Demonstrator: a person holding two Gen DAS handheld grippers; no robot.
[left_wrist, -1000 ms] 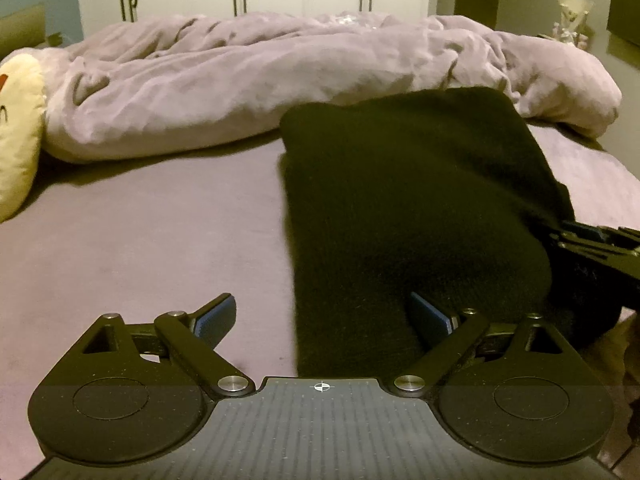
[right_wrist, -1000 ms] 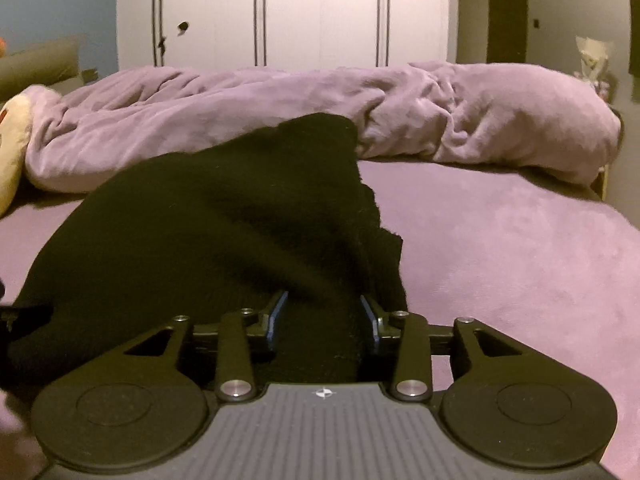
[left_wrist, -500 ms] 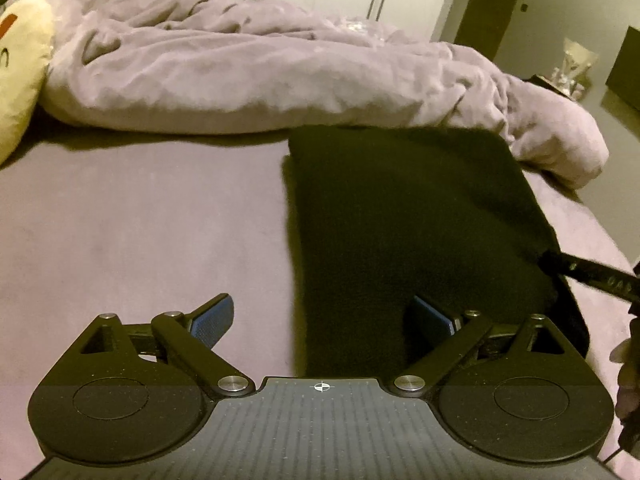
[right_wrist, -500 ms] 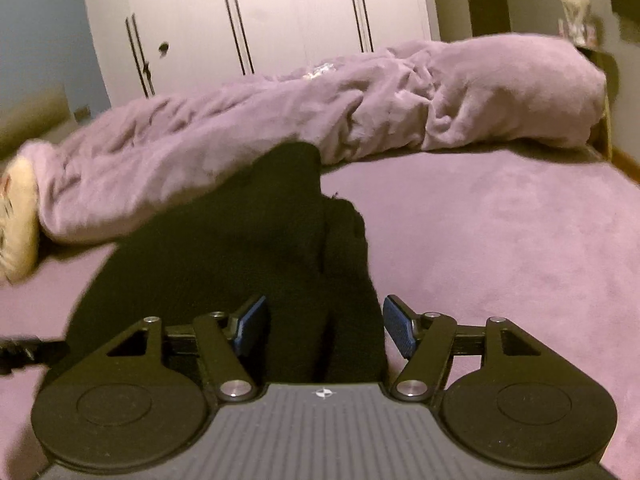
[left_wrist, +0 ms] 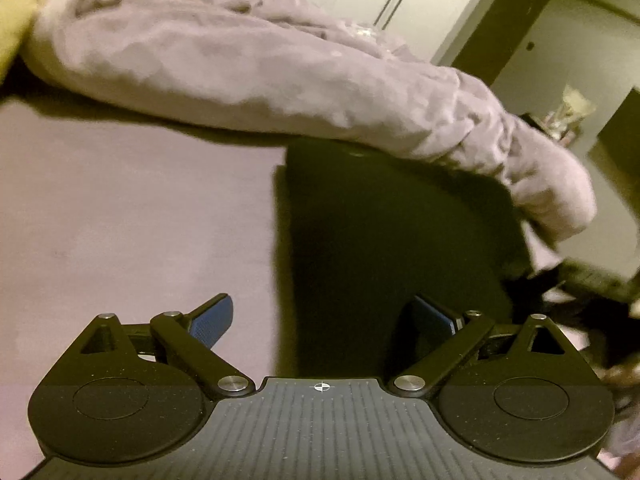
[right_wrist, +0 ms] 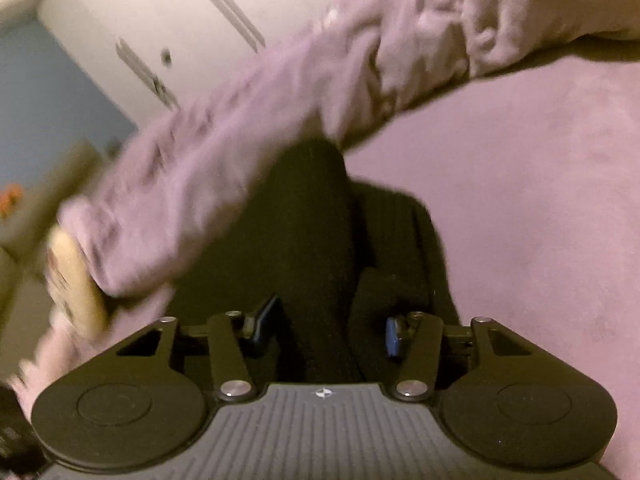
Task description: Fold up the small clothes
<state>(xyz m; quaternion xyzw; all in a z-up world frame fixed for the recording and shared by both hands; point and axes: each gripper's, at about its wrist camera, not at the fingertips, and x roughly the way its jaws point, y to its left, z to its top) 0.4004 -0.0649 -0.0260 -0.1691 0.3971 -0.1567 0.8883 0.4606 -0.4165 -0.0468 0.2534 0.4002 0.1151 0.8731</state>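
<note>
A black garment [left_wrist: 384, 232] lies folded flat on the purple bed sheet [left_wrist: 120, 220]. My left gripper [left_wrist: 324, 316] is open and empty, hovering over the garment's near left edge. My right gripper [right_wrist: 326, 326] is open, its jaws standing either side of a raised fold of the black garment [right_wrist: 316, 240] without closing on it. The right gripper also shows blurred at the garment's right edge in the left wrist view [left_wrist: 592, 280].
A rumpled purple duvet [left_wrist: 248, 64] lies along the far side of the bed, touching the garment's far end. A yellow plush pillow [right_wrist: 76, 280] sits at the left. White wardrobe doors [right_wrist: 208, 12] stand behind. Bare sheet [right_wrist: 540, 200] spreads to the right.
Both grippers have tilted and lifted, so the views now look down more steeply. The right gripper's jaws opened from shut on the garment's edge. The left stayed open.
</note>
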